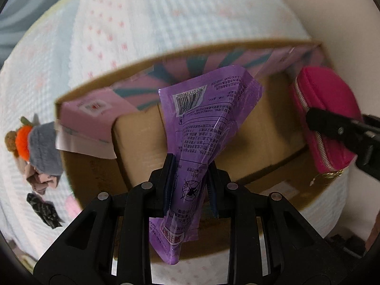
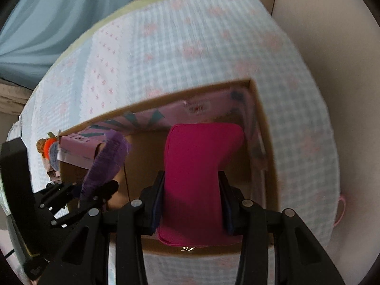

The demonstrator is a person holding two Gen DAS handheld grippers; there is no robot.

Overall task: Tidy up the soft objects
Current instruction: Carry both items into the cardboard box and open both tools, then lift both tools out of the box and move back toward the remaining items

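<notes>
My left gripper (image 1: 190,185) is shut on a purple plastic packet (image 1: 204,118) and holds it over the open cardboard box (image 1: 99,83). My right gripper (image 2: 192,197) is shut on a magenta zip pouch (image 2: 201,156) and holds it over the same box (image 2: 270,142), towards its right side. The pouch (image 1: 323,109) and the right gripper's fingers (image 1: 332,128) show at the right of the left wrist view. The packet (image 2: 106,163) and left gripper (image 2: 80,197) show at the left of the right wrist view. The box is lined with pink patterned paper (image 1: 99,116).
The box sits on a bed with a blue and white checked cover (image 1: 166,14). Left of the box lie a grey and orange plush toy (image 1: 35,140), a pinkish cloth item (image 1: 42,182) and a black item (image 1: 45,211). A pink loop (image 2: 340,211) lies at the bed's right edge.
</notes>
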